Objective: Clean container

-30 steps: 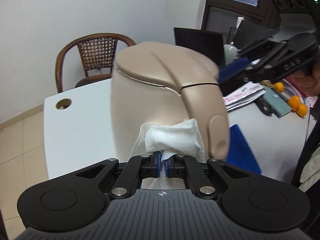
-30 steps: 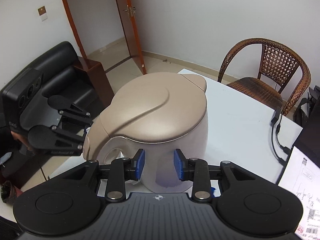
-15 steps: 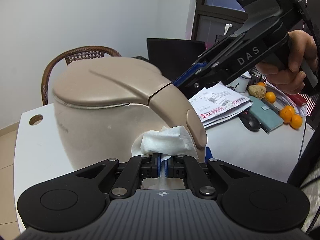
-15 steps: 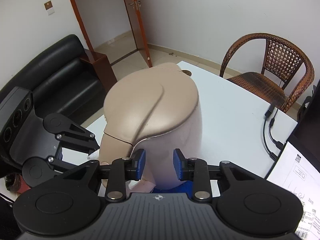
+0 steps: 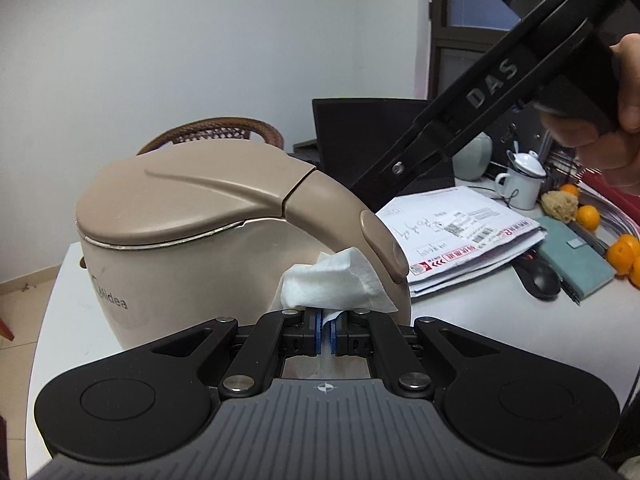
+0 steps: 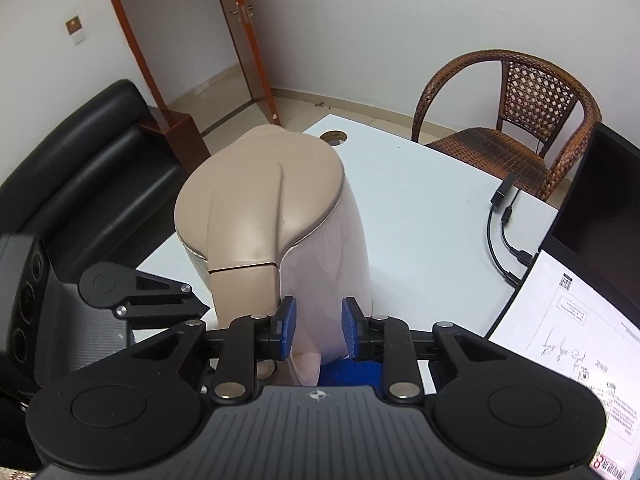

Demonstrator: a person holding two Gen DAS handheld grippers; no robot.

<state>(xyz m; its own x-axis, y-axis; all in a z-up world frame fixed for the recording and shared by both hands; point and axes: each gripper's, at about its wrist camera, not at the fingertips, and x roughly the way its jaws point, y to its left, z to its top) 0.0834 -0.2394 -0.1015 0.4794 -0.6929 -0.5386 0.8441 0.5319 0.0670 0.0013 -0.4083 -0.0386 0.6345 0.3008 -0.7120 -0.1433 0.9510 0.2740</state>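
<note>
Standing beige kettle [image 5: 192,240], lid shut

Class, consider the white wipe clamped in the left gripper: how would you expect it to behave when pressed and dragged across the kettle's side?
The white wipe looks soft: it bunches and folds above the left gripper, so it will probably flop and mould to the kettle. It seems very light. The kettle's smooth curved wall suggests the wipe may slide easily.

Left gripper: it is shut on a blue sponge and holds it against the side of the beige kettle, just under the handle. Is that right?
Not quite. The left gripper is shut on a white wipe, not a blue sponge, as the left wrist view shows. The rest holds: the wipe sits against the side of the beige kettle, just under the handle.
</note>
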